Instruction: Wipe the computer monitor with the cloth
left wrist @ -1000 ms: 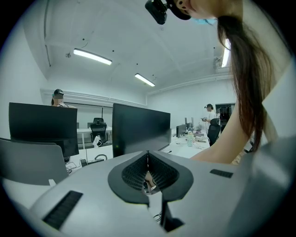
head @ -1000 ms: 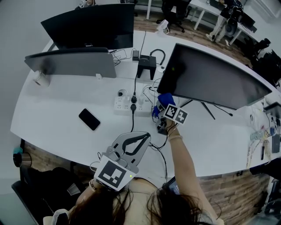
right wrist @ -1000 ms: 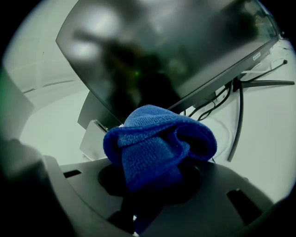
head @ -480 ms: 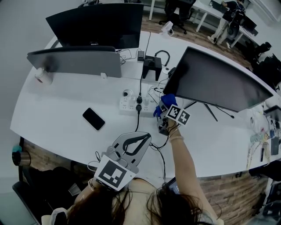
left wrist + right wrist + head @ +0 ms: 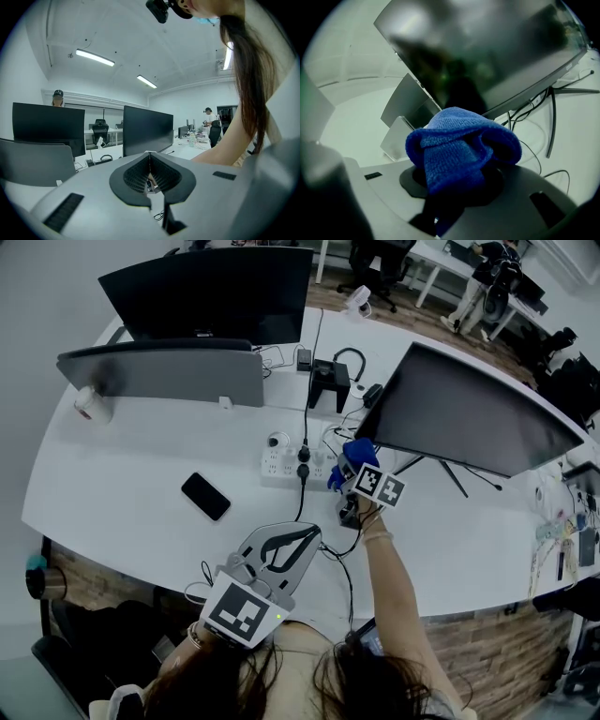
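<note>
The right gripper's [image 5: 354, 471] jaws are clamped on a bunched blue microfibre cloth [image 5: 461, 145], which bulges out over their tips. The left gripper's [image 5: 149, 154] jaws are closed together with nothing between them, and it is held low, near the person's body.

The cloth sits close to the lower left corner of the dark, tilted flat-screen monitor [image 5: 469, 413]; contact cannot be confirmed.

Risks, as a judgement:
- The cloth is only a loose wad, so if it slips, the hard jaws could meet the screen and scratch it.
- The monitor rests on thin legs, so a hard push could rock or shift it.
- The loose black cables [image 5: 342, 442] under its edge could snag the gripper.

Counted on the white counter [image 5: 122, 474]:
- three monitors
- one cloth
- one black phone [image 5: 205, 496]
- one white power strip [image 5: 291, 465]
- two grippers
</note>
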`<state>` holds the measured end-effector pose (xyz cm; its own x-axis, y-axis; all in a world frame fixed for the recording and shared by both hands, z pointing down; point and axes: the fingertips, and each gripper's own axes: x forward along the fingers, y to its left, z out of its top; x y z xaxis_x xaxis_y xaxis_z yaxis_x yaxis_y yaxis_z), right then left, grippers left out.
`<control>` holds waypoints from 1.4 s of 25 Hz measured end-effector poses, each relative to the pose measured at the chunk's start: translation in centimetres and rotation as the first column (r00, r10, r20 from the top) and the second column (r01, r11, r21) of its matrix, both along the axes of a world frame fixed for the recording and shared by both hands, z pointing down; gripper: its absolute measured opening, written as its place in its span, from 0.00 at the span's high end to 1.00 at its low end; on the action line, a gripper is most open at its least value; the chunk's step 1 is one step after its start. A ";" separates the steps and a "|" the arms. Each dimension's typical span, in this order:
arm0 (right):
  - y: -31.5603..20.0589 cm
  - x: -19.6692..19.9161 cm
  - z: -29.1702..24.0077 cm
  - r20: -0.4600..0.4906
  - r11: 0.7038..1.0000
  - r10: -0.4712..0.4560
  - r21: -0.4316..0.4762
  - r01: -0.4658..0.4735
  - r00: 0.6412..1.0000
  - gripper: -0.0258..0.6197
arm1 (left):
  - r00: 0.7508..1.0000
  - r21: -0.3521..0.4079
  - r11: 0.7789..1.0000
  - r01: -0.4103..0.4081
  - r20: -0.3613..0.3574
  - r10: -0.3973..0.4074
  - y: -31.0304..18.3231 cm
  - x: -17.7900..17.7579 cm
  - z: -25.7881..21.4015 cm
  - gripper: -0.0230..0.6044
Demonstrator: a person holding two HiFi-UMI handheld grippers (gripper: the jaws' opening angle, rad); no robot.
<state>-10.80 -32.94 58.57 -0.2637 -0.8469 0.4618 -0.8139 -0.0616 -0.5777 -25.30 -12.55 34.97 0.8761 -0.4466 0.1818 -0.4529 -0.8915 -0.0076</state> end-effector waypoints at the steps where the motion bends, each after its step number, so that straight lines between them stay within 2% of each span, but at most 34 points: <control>1: 0.0 -0.3 -0.2 -0.023 1.000 -0.012 0.004 0.012 1.000 0.74 | 1.000 0.001 1.000 -0.002 0.001 0.002 0.0 -0.2 0.0 0.95; 4: -0.2 -1.2 -0.6 -0.094 0.999 -0.040 0.006 0.040 0.995 0.74 | 1.000 0.005 1.000 -0.008 0.005 0.008 0.0 -0.6 0.2 0.95; 8: -0.7 -1.4 -0.7 -0.154 0.999 -0.031 -0.020 0.028 0.988 0.74 | 1.000 0.011 1.000 0.001 -0.001 -0.001 -0.2 -1.4 0.3 0.95; 13: -1.1 -1.4 -1.3 -0.202 0.999 -0.038 -0.035 0.032 0.979 0.74 | 0.998 0.005 0.998 0.056 -0.016 -0.056 -1.1 -2.9 0.3 0.95; 27: -1.6 -0.7 -4.0 -0.236 0.997 -0.078 -0.044 0.070 0.969 0.74 | 0.986 -0.010 0.988 0.155 -0.059 -0.155 -1.1 -3.2 0.1 0.95; 35: -2.1 -0.5 -6.0 -0.275 0.995 -0.100 -0.011 0.101 0.956 0.74 | 0.978 -0.008 0.981 0.191 -0.086 -0.191 -1.2 -2.4 -0.3 0.95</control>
<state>-11.34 -35.08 52.58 -0.2107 -0.8243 0.5255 -0.9432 0.0303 -0.3307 -27.66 -13.76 34.71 0.7867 -0.6076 0.1097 -0.6141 -0.7882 0.0386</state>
